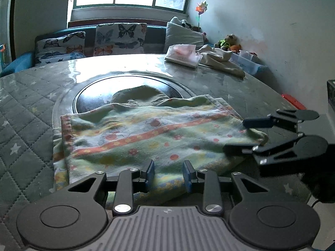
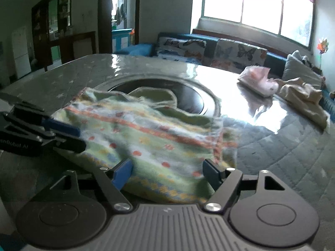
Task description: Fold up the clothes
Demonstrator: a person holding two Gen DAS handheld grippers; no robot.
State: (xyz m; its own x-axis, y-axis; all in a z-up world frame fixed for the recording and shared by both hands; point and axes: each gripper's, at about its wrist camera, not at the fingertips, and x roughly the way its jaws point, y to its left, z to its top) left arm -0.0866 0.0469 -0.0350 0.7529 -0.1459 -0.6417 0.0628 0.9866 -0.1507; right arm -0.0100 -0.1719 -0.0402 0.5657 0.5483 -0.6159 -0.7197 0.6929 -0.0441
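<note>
Now the green patterned folded towel [image 1: 146, 133] lies mid-table [image 1: 31, 108], its near edge between the left claw's [image 1: 168, 175] parted jaws; right claw [image 2: 167, 174] gapes wide over the corner, with quilted room either side.

- The table [image 1: 27, 108] in front of me is round and covered with a grey quilted cloth dotted with pale stars, under a clear, glossy sheet that throws back the window light.
- A dark, shiny round plate [image 1: 98, 92] sits sunk in its middle.
- A folded patterned cloth [image 1: 146, 133], green with orange stripes and red spots, lies across the near rim of that plate and onto the quilting.
- On the far side rests a pink packet [image 1: 183, 55].
- Just beside it lies a crumpled cream garment [image 1: 222, 60].
</note>
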